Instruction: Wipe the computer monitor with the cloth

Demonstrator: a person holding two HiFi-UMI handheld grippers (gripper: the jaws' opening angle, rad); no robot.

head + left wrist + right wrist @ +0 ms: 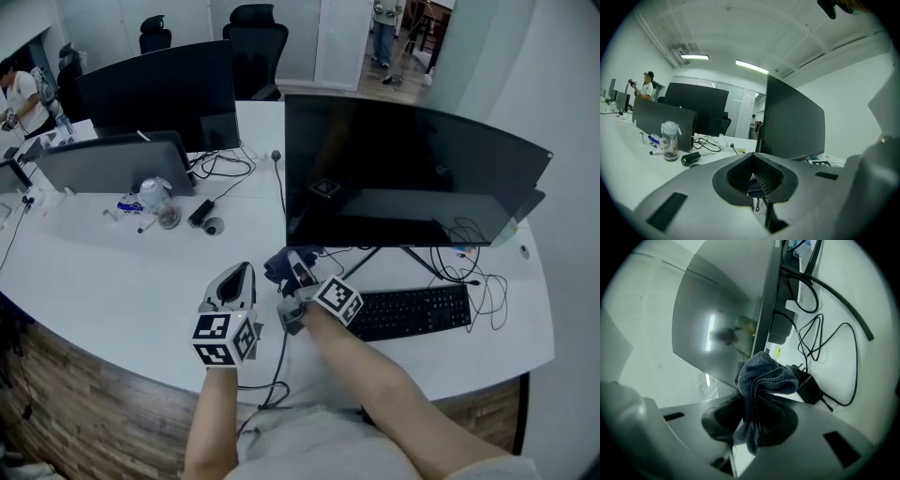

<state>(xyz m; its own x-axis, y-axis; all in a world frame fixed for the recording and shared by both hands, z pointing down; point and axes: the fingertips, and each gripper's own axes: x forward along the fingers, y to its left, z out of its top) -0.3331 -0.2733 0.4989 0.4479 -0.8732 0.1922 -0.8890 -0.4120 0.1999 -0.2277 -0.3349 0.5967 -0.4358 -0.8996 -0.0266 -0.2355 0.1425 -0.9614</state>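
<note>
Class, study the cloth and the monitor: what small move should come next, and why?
Probably raise the right gripper and press the cloth onto the lower left corner of the monitor. The jaws are clamped on the cloth, which sits just below the monitor's bottom edge, apparently not yet touching it.

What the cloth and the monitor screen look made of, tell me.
The cloth: soft knitted or terry fabric, maybe microfibre, matte grey-blue; it hangs in ribbed folds. The monitor screen: dark, glossy glass or plastic; reflections show in it.
</note>
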